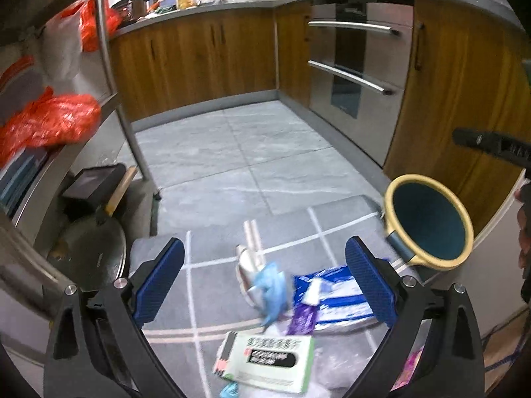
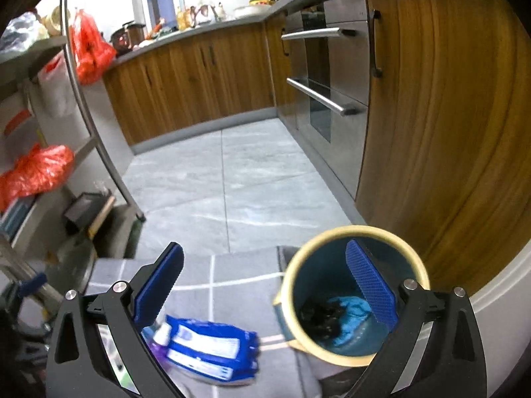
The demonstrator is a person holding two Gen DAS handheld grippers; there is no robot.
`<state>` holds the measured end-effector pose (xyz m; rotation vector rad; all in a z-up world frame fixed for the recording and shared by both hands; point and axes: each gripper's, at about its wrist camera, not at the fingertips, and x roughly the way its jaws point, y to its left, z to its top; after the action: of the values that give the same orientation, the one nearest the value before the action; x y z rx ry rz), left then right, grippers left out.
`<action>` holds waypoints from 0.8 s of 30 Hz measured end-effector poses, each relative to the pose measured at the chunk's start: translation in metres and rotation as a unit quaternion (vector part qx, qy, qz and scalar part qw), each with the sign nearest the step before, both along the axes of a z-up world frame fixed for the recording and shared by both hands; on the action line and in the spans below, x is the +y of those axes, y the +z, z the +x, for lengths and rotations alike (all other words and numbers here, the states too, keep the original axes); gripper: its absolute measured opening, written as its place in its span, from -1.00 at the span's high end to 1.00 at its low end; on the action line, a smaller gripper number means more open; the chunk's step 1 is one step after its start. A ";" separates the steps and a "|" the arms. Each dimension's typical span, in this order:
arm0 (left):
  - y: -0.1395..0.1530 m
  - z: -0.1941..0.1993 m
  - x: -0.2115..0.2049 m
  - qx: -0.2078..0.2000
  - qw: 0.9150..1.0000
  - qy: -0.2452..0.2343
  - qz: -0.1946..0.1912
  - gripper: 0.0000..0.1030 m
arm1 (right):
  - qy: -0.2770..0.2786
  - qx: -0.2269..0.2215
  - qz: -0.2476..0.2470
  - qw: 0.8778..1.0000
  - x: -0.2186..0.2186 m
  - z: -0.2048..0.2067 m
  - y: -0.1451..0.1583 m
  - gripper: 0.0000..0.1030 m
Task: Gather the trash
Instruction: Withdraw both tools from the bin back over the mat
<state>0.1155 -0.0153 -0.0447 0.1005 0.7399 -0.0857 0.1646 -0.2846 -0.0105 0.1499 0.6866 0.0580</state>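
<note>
Ahead, bare floor tiles (image 2: 232, 179), bin (image 2: 351, 295) beside cabinet (image 2: 441, 126)

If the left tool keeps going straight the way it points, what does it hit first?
Probably the blue glove on the mat, centred between the open left tool fingers; depth is unclear.

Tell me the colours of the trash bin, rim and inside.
The trash bin has a pale yellow rim and a dark teal inside, clearest in the right wrist view.
</note>
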 end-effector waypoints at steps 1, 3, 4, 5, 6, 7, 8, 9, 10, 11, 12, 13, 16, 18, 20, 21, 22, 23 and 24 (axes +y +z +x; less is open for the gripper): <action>-0.002 0.000 0.005 0.003 1.000 0.003 0.003 -0.86 | 0.000 -0.004 0.004 1.000 0.003 -0.001 0.001 -0.91; -0.007 -0.001 0.012 0.011 1.000 0.007 0.005 -0.86 | 0.010 -0.008 0.014 1.000 0.015 -0.001 0.000 -0.91; -0.008 0.000 0.016 0.016 1.000 0.010 0.004 -0.86 | 0.017 -0.007 0.015 1.000 0.019 -0.001 -0.001 -0.91; -0.011 0.000 0.022 0.021 1.000 0.013 0.001 -0.86 | 0.025 -0.005 0.013 1.000 0.026 -0.002 -0.003 -0.91; -0.012 0.001 0.026 0.025 1.000 0.016 -0.001 -0.86 | 0.036 0.000 0.005 0.999 0.033 0.000 -0.006 -0.91; -0.013 0.001 0.030 0.028 0.999 0.018 -0.002 -0.86 | 0.042 0.003 -0.003 0.999 0.039 0.000 -0.008 -0.91; -0.015 0.002 0.033 0.031 0.999 0.020 -0.003 -0.86 | 0.051 0.008 -0.013 0.999 0.046 0.002 -0.011 -0.91; -0.017 0.004 0.035 0.033 0.999 0.021 -0.003 -0.87 | 0.060 0.013 -0.018 0.998 0.051 0.003 -0.014 -0.91; -0.020 0.005 0.036 0.036 0.999 0.022 -0.002 -0.87 | 0.072 0.021 -0.020 0.997 0.055 0.006 -0.018 -0.91; -0.027 0.007 0.037 0.043 0.999 0.022 0.004 -0.88 | 0.089 0.033 -0.017 0.995 0.059 0.009 -0.023 -0.91; -0.033 0.008 0.038 0.049 0.998 0.023 0.011 -0.88 | 0.097 0.041 -0.017 0.994 0.063 0.010 -0.027 -0.91; -0.040 0.010 0.037 0.058 0.998 0.024 0.020 -0.88 | 0.102 0.052 -0.022 0.993 0.067 0.011 -0.032 -0.91; -0.052 0.017 0.036 0.074 0.997 0.021 0.016 -0.88 | 0.113 0.082 -0.026 0.990 0.074 0.016 -0.045 -0.91; -0.059 0.022 0.033 0.082 0.996 0.018 0.012 -0.88 | 0.116 0.105 -0.021 0.987 0.077 0.019 -0.052 -0.91; -0.067 0.028 0.028 0.094 0.995 0.012 0.012 -0.87 | 0.121 0.113 -0.026 0.986 0.081 0.019 -0.055 -0.91; -0.072 0.031 0.025 0.099 0.995 0.009 0.012 -0.87 | 0.124 0.113 -0.032 0.985 0.083 0.018 -0.056 -0.91; -0.075 0.033 0.022 0.102 0.995 0.005 0.013 -0.86 | 0.129 0.112 -0.039 0.985 0.086 0.017 -0.056 -0.91; -0.079 0.035 0.017 0.106 0.994 -0.004 0.013 -0.83 | 0.133 0.111 -0.046 0.984 0.087 0.017 -0.057 -0.91; -0.082 0.037 0.013 0.109 0.994 -0.010 0.014 -0.77 | 0.135 0.112 -0.050 0.983 0.087 0.018 -0.058 -0.91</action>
<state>0.1525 -0.0021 -0.1266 0.1258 0.9580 -0.1067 0.1823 -0.1976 -0.0684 -0.0345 0.9295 0.2688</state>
